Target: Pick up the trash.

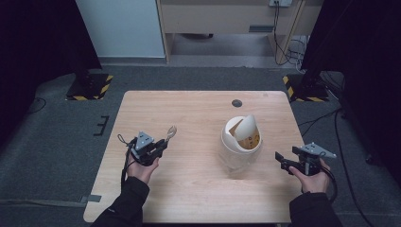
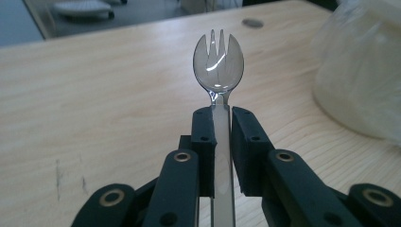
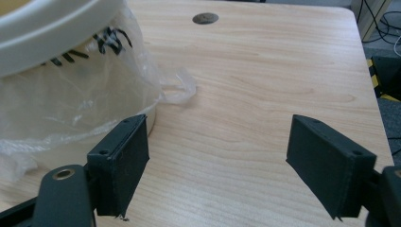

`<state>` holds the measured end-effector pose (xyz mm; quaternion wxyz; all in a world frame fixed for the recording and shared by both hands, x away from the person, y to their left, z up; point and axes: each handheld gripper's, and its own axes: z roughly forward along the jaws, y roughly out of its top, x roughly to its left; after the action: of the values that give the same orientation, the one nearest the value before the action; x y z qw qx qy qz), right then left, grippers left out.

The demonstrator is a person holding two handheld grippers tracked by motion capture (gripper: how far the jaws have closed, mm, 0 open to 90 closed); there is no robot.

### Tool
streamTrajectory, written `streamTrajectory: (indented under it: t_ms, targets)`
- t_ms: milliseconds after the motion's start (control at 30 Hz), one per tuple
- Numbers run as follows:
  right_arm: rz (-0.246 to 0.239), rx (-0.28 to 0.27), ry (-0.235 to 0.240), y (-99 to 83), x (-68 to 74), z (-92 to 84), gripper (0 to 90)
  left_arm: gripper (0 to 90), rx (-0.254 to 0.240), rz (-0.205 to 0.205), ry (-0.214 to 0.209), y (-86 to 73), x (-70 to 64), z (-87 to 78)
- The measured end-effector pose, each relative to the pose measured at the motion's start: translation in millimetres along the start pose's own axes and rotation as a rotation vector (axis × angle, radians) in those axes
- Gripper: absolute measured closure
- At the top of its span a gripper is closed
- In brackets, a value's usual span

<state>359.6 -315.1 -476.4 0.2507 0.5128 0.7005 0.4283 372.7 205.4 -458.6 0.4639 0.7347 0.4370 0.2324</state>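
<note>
Left hand-held gripper pinches the clear spork by its handle, head sticking out beyond the pads.

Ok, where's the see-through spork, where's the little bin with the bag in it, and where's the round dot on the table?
spork (image 2: 218,66), left gripper view, on its clear bowl below the prongs.
bin (image 1: 229,141), high view, on its cream rim.
round dot (image 1: 237,103), high view, on its dark middle.
</note>
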Motion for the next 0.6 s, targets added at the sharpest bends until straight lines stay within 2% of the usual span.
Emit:
streamTrajectory:
  t_ms: [33,133,200,300,333,467,533,600]
  targets:
    - [-0.002,-0.009,0.001,1.6,0.2,-1.4,22.3,79.8,-0.037,0.005,-0.012,4.6,-3.4,-6.3]
    - [-0.006,-0.025,0.004,4.8,1.6,-3.7,22.5,79.8,-0.084,0.007,-0.034,11.0,-8.7,-15.2]
    - [-0.006,-0.035,0.006,6.2,2.2,-4.5,22.5,79.8,-0.097,0.009,-0.043,13.1,-10.7,-18.0]
    - [0.001,-0.055,0.01,8.8,3.5,-6.3,22.5,79.8,-0.147,0.022,-0.07,21.7,-19.2,-27.6]
    - [0.003,-0.06,0.01,9.8,3.6,-6.7,22.5,79.8,-0.147,0.022,-0.07,21.7,-19.2,-27.6]
    - [0.003,-0.09,0.013,14.7,4.5,-10.8,22.4,79.8,-0.203,0.053,-0.101,31.4,-32.0,-36.4]
    - [0.001,-0.1,0.017,16.4,4.9,-12.4,22.4,79.8,-0.211,0.058,-0.106,32.9,-34.2,-37.6]
    - [0.001,-0.118,0.019,20.0,6.3,-15.2,22.5,79.8,-0.245,0.089,-0.126,39.5,-44.1,-42.8]
